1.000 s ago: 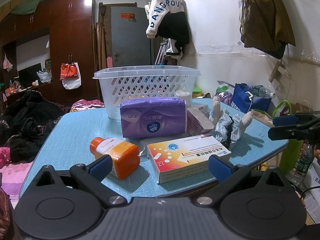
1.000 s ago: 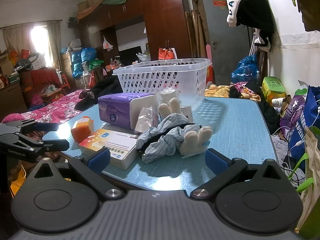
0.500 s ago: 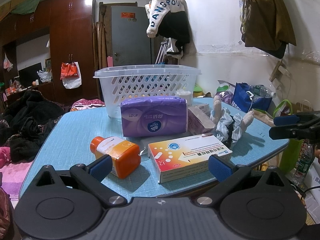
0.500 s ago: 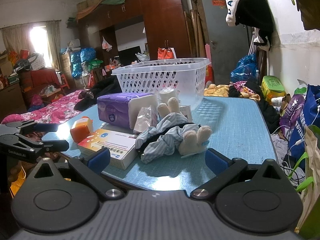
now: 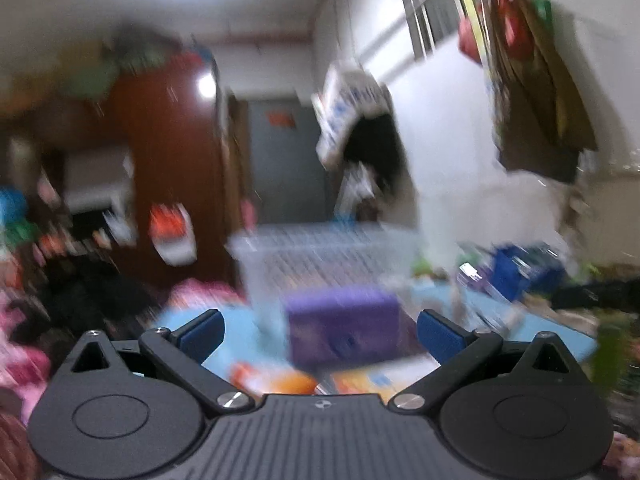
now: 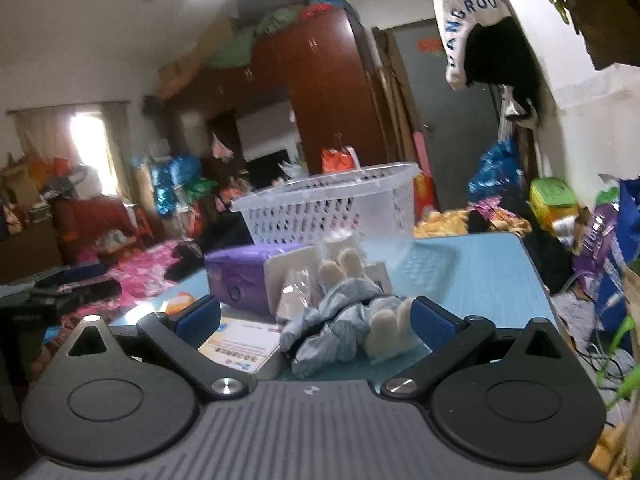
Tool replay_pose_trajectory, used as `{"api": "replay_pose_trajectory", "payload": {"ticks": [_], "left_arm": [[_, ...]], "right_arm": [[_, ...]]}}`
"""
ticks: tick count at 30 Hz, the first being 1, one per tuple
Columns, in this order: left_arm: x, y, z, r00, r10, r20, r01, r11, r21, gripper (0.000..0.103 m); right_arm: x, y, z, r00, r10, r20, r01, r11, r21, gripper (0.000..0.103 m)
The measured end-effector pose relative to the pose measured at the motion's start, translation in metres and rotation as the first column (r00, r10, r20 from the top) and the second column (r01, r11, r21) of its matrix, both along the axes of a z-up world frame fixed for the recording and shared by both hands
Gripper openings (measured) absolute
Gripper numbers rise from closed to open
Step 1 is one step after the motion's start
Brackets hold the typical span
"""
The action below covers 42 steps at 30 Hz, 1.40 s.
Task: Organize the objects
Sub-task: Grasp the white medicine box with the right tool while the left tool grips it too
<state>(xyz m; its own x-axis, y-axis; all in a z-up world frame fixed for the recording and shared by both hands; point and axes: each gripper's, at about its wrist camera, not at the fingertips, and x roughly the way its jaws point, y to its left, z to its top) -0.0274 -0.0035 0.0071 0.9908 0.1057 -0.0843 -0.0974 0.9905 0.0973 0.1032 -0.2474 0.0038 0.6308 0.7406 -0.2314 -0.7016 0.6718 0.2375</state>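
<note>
Both grippers, left (image 5: 319, 331) and right (image 6: 316, 316), have tilted upward, jaws spread wide, holding nothing.

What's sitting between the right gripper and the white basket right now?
In the right wrist view, the striped cloth bundle lies nearest the open right gripper, with a plastic-wrapped packet and the purple tissue pack behind it, before the basket.

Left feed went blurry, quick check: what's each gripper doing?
Left gripper: open, holding nothing.
Right gripper: open, holding nothing.
</note>
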Motion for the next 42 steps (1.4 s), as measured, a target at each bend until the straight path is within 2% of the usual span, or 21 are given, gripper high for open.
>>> {"api": "replay_pose_trajectory", "payload": {"ticks": [2,3,6,9,11,14,18,22,28,33,37,39,42], "left_arm": [[0.000,0.006,0.001,0.997,0.024,0.078,-0.027,0.999,0.037,0.103],[0.002,0.009,0.001,0.997,0.018,0.077,-0.021,0.999,0.040,0.103],[0.012,0.021,-0.002,1.000,-0.007,-0.010,0.007,1.000,-0.002,0.103],[0.015,0.027,-0.012,0.989,-0.133,-0.064,0.128,0.990,-0.066,0.103],[0.015,0.024,-0.022,0.977,-0.196,-0.086,0.192,0.980,-0.050,0.103],[0.016,0.016,-0.038,0.960,-0.250,-0.127,0.250,0.968,-0.010,0.102],[0.027,0.015,-0.054,0.929,-0.323,-0.179,0.323,0.946,-0.030,0.095],[0.038,0.017,-0.067,0.910,-0.363,-0.203,0.361,0.931,-0.048,0.092],[0.048,0.022,-0.073,0.900,-0.383,-0.207,0.377,0.924,-0.070,0.090],[0.059,0.024,-0.079,0.887,-0.407,-0.219,0.397,0.913,-0.089,0.082],[0.063,0.025,-0.081,0.877,-0.426,-0.221,0.412,0.905,-0.107,0.066],[0.062,0.024,-0.080,0.880,-0.421,-0.223,0.409,0.907,-0.096,0.064],[0.059,0.025,-0.080,0.876,-0.428,-0.220,0.415,0.904,-0.106,0.060]], "right_arm": [[0.001,0.001,-0.001,1.000,0.007,0.011,-0.007,1.000,-0.002,0.103],[-0.001,0.002,-0.002,1.000,0.016,0.025,-0.016,1.000,-0.004,0.103],[-0.008,0.010,-0.006,0.997,0.037,0.071,-0.034,0.999,-0.040,0.103],[-0.016,0.024,-0.012,0.990,0.076,0.119,-0.063,0.992,-0.110,0.103],[-0.019,0.030,-0.018,0.984,0.103,0.143,-0.082,0.986,-0.144,0.103],[-0.014,0.036,-0.028,0.981,0.155,0.114,-0.140,0.982,-0.127,0.103],[-0.012,0.049,-0.040,0.969,0.232,0.087,-0.220,0.967,-0.128,0.102],[-0.016,0.061,-0.050,0.959,0.267,0.091,-0.251,0.955,-0.158,0.087],[-0.022,0.065,-0.056,0.957,0.271,0.103,-0.248,0.950,-0.191,0.067],[-0.019,0.059,-0.057,0.959,0.257,0.117,-0.234,0.955,-0.184,0.063],[-0.016,0.060,-0.058,0.956,0.262,0.132,-0.236,0.954,-0.183,0.060],[-0.016,0.060,-0.058,0.954,0.267,0.139,-0.241,0.954,-0.180,0.059],[-0.014,0.061,-0.059,0.951,0.264,0.161,-0.233,0.955,-0.186,0.052]]}}
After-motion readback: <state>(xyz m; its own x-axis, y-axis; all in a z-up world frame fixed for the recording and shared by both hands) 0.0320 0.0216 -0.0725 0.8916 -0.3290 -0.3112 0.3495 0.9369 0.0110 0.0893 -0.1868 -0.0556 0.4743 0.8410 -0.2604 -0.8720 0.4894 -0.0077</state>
